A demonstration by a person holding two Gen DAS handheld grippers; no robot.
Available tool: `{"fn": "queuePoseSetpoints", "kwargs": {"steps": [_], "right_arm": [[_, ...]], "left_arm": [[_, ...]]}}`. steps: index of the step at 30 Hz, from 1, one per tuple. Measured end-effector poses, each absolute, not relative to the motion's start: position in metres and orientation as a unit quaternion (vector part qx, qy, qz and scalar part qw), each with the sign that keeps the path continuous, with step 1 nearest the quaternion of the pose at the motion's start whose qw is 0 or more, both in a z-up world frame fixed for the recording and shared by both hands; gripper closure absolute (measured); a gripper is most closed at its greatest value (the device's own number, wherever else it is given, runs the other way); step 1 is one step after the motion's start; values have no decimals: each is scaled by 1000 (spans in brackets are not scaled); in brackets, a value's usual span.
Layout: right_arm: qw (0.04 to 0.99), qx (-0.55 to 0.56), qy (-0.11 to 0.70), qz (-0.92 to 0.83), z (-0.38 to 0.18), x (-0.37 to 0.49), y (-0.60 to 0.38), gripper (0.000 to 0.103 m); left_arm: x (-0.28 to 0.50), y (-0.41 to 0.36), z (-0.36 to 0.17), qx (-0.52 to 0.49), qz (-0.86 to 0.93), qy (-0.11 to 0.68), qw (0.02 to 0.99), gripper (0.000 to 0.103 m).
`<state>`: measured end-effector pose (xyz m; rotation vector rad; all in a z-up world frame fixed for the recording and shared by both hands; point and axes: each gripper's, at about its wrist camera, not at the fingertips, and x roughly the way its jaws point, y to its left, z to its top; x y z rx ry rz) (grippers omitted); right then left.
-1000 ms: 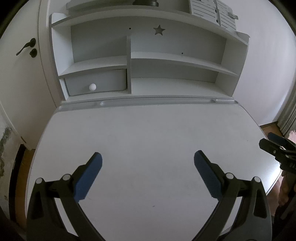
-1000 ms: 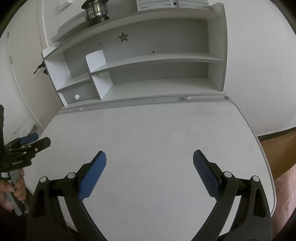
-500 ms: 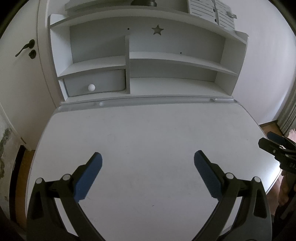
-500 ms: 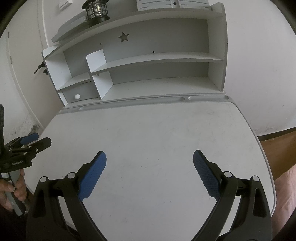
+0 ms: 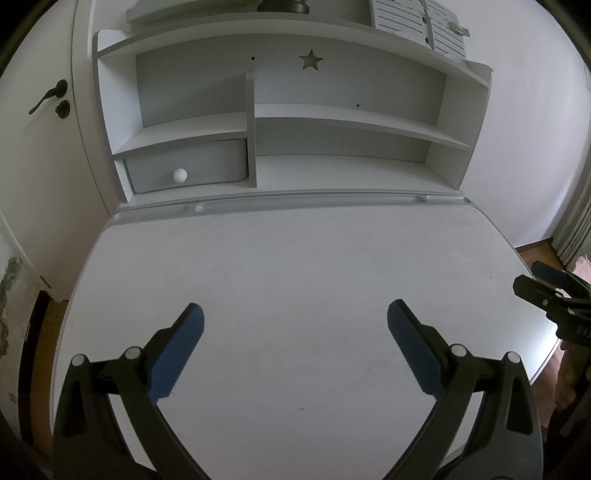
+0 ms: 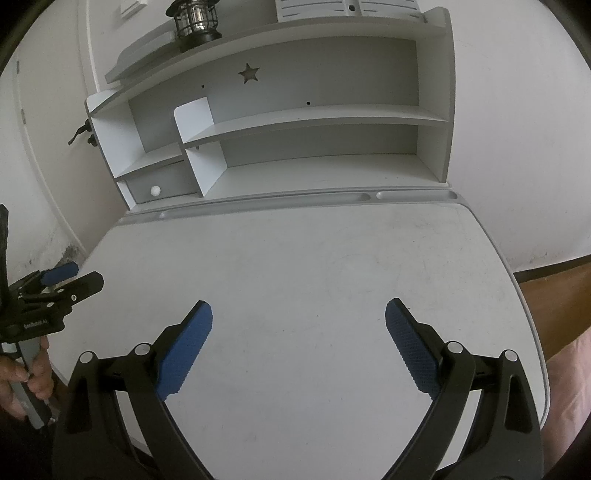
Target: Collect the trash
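the left tongs (image 5: 295,325) hang over the near part of the white counter (image 5: 295,258) with their blue pads (image 5: 177,350) spread wide and nothing between them; the right tongs (image 6: 299,321) hang over the same counter, likewise spread wide and holding nothing, blue pads (image 6: 410,347) well apart; from the left wrist view the right tongs show at the right edge, by the counter's right side; from the right wrist view the left tongs show at the left edge with a hand (image 6: 22,373) around the grip; no trash can be made out on the counter or on the shelves in either view, so where it lies i cannot tell; behind the counter stands a white shelf unit (image 5: 332,122) with a star cut-out (image 5: 311,60) in its back panel and a small drawer (image 5: 188,168) with a round white knob (image 5: 180,175) at the lower left; a dark lantern (image 6: 194,20) sits on top of the unit; a door handle (image 5: 48,96) shows on the wall to the left.
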<state>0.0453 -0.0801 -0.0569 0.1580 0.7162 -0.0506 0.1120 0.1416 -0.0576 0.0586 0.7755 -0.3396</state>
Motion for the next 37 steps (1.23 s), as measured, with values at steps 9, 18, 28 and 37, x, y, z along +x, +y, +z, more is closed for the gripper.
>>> {"fn": "queuePoseSetpoints", "kwargs": {"steps": [9, 18, 28, 37], "right_arm": [[934, 78, 348, -32, -56, 45, -82, 11], [929, 81, 359, -41, -57, 49, -85, 10], [934, 66, 343, -77, -53, 46, -87, 10], [929, 83, 356, -52, -55, 49, -89, 10]], "left_arm": [[113, 140, -59, 29, -165, 383, 909, 7], [111, 138, -60, 32, -165, 386, 907, 7], [109, 137, -60, 33, -165, 387, 907, 7], [110, 136, -61, 34, -165, 388, 906, 7]]}}
